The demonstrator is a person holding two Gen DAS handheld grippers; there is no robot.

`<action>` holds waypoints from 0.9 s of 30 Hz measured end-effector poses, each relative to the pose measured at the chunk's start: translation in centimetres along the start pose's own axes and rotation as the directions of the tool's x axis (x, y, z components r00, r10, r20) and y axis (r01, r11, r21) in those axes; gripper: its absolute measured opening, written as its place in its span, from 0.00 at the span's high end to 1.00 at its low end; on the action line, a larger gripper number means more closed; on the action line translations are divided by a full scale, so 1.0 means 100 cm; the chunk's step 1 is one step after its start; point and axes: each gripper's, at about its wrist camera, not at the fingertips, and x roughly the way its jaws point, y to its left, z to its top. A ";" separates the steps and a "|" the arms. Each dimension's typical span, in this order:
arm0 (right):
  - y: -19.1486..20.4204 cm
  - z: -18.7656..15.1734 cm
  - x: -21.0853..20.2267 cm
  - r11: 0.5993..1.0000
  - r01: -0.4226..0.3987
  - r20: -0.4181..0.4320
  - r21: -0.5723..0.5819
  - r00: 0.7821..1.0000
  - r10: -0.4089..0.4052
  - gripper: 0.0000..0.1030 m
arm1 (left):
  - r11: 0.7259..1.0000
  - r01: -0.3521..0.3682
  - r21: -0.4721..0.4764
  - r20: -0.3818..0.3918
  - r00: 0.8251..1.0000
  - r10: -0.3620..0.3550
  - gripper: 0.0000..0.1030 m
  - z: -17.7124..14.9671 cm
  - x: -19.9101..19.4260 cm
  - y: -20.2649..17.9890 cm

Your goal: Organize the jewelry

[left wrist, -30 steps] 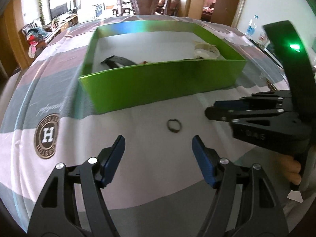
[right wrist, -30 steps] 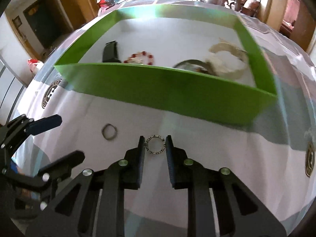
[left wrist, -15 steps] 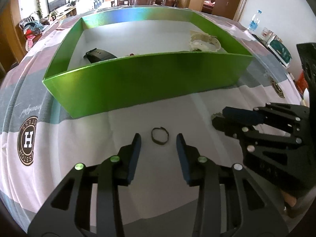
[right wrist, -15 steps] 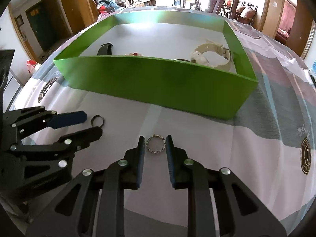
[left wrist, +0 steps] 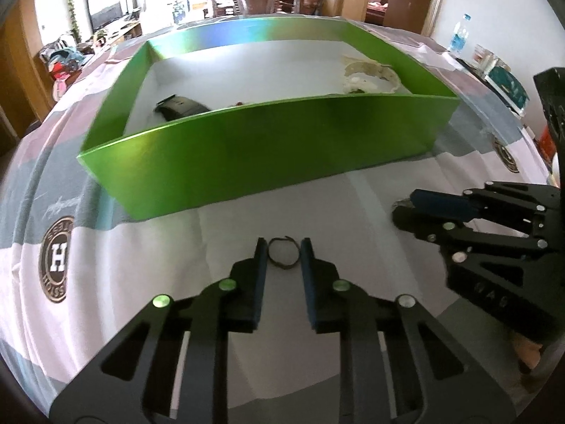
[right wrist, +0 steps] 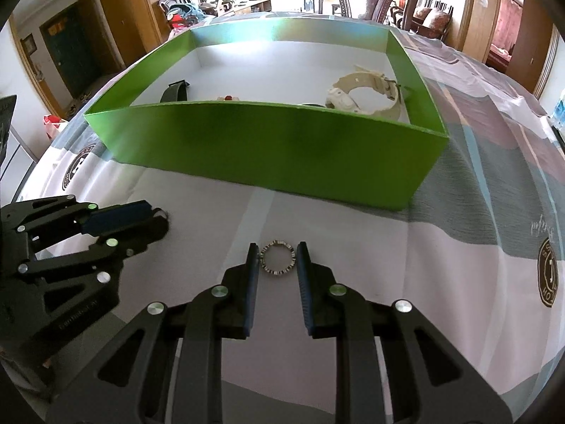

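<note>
Left gripper (left wrist: 282, 252) closing around dark ring (left wrist: 282, 255) at lower centre, right gripper (right wrist: 276, 258) pinching beaded ring (right wrist: 277, 258); could squirt thin rings sideways off cloth.

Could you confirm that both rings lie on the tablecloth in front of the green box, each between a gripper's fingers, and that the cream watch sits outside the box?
Not quite: the cream watch lies inside the green box, as the right wrist view shows. The rest holds: the dark ring lies between the left gripper fingers, which are closing, and the beaded ring lies between the right gripper fingers, both on the tablecloth.
</note>
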 end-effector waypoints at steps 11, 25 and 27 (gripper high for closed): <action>-0.001 0.000 0.000 1.000 -0.002 0.004 0.000 1.000 0.002 0.66 | 1.000 -0.010 0.018 -0.002 1.000 0.010 0.69 -0.003 0.000 -0.005; 0.004 -0.001 0.002 0.998 0.044 0.022 -0.043 0.999 -0.044 0.66 | 1.000 -0.009 0.014 0.007 1.000 0.009 0.69 -0.003 0.001 -0.004; 0.004 -0.002 0.001 0.998 0.045 0.023 -0.044 0.999 -0.044 0.66 | 1.000 -0.011 0.015 0.008 1.000 0.011 0.69 -0.003 0.001 -0.004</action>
